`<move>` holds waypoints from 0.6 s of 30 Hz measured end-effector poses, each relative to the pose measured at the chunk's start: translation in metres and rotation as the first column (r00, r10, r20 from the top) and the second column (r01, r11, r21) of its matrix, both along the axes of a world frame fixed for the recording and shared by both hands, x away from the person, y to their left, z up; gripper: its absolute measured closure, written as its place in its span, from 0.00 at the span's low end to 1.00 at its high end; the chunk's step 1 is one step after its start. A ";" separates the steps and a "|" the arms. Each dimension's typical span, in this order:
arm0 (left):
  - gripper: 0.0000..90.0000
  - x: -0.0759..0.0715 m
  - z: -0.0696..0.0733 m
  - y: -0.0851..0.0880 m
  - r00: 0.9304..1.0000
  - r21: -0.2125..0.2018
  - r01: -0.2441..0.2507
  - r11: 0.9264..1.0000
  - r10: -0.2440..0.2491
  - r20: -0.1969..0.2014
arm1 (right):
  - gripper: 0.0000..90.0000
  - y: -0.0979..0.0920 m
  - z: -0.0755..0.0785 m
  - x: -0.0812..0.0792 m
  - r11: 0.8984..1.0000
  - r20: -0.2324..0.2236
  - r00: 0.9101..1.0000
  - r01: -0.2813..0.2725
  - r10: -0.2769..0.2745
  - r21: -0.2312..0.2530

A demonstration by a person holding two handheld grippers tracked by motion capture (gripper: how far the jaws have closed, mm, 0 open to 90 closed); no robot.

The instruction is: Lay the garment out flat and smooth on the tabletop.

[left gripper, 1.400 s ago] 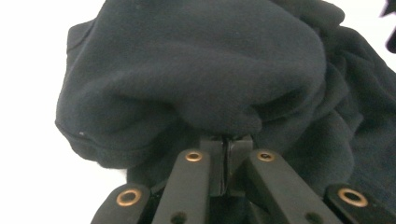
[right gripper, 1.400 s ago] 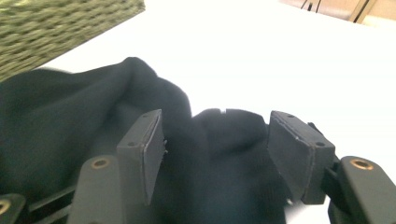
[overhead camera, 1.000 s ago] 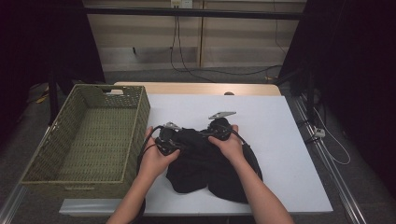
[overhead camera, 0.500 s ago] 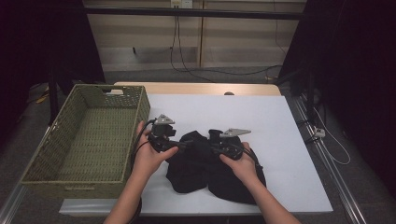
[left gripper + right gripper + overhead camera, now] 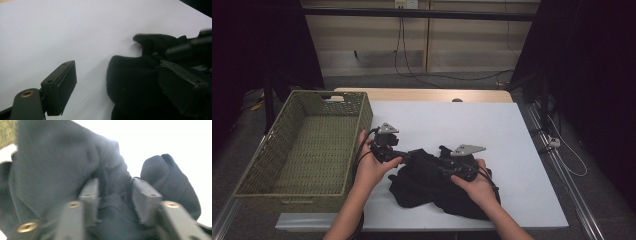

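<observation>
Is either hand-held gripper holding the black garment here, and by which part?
Neither grips it. The left hand-held gripper stands open at the black garment's edge; the right hand-held gripper has just opened around a fold.

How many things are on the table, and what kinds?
Black cloth: 1
Basket: 1
Grippers: 2, left gripper and right gripper
Total: 4

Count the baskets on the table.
1: a woven green basket along the table's left edge, left of the black garment. Nothing suggests another is hidden.
</observation>
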State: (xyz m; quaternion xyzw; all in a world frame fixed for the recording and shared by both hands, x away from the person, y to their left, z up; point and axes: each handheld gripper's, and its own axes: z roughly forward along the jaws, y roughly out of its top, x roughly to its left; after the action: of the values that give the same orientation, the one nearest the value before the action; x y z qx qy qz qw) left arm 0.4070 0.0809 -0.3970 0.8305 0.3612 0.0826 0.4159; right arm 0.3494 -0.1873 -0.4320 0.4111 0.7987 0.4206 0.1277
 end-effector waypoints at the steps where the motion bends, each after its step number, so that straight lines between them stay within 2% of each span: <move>1: 0.18 0.000 0.000 0.000 1.000 -0.007 -0.007 1.000 0.007 -0.004 | 0.55 -0.002 0.004 0.002 1.000 0.009 1.000 0.008 -0.008 0.013; 4: 0.17 0.002 -0.002 0.001 1.000 -0.004 -0.002 1.000 0.002 -0.001 | 0.45 -0.009 0.022 0.010 0.998 0.049 0.998 0.040 -0.042 0.052; 5: 0.17 0.003 -0.002 0.001 1.000 -0.004 0.000 1.000 0.000 -0.007 | 0.45 -0.013 0.026 0.014 0.997 0.064 0.996 0.059 -0.063 0.058; 6: 0.17 0.003 -0.003 0.000 1.000 -0.026 -0.020 0.999 0.019 -0.019 | 0.44 -0.017 0.029 0.021 0.995 0.089 0.992 0.084 -0.089 0.061; 7: 0.17 0.003 -0.004 0.000 1.000 -0.019 -0.017 1.000 0.017 -0.016 | 0.43 -0.021 0.030 0.028 0.992 0.104 0.988 0.105 -0.111 0.065; 8: 0.17 0.003 -0.004 0.000 1.000 -0.019 -0.013 1.000 0.013 -0.024 | 0.45 -0.025 0.030 0.035 0.989 0.099 0.985 0.131 -0.138 0.074; 11: 0.17 0.005 -0.004 0.002 1.000 -0.008 -0.001 1.000 0.001 -0.015 | 0.48 -0.036 0.023 0.055 0.982 0.072 0.981 0.175 -0.180 0.067; 13: 0.16 0.005 -0.005 0.002 1.000 -0.020 -0.014 1.000 0.013 -0.024 | 0.50 -0.043 0.014 0.068 0.979 0.043 0.978 0.202 -0.203 0.035; 14: 0.16 0.006 -0.005 0.002 1.000 -0.021 -0.013 1.000 0.012 -0.024 | 0.49 -0.046 0.007 0.074 0.978 0.028 0.978 0.209 -0.209 0.002; 16: 0.16 0.007 -0.005 0.003 1.000 -0.024 -0.016 1.000 0.016 -0.026 | 0.49 -0.046 -0.003 0.078 0.979 -0.020 0.979 0.201 -0.202 -0.028; 17: 0.16 0.007 -0.006 0.003 1.000 -0.029 -0.016 0.999 0.015 -0.020 | 0.47 -0.044 -0.007 0.079 0.982 -0.053 0.981 0.187 -0.189 -0.034; 18: 0.16 0.009 -0.005 0.004 1.000 -0.014 0.001 1.000 -0.001 -0.015 | 0.49 -0.041 -0.011 0.078 0.986 -0.065 0.983 0.168 -0.169 -0.024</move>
State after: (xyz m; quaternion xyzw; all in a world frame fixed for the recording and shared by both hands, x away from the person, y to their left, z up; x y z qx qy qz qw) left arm 0.4155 0.0849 -0.4020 0.8283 0.3646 0.0735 0.4190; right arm 0.4272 -0.2281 -0.4427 0.4898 0.7688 0.3868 0.1397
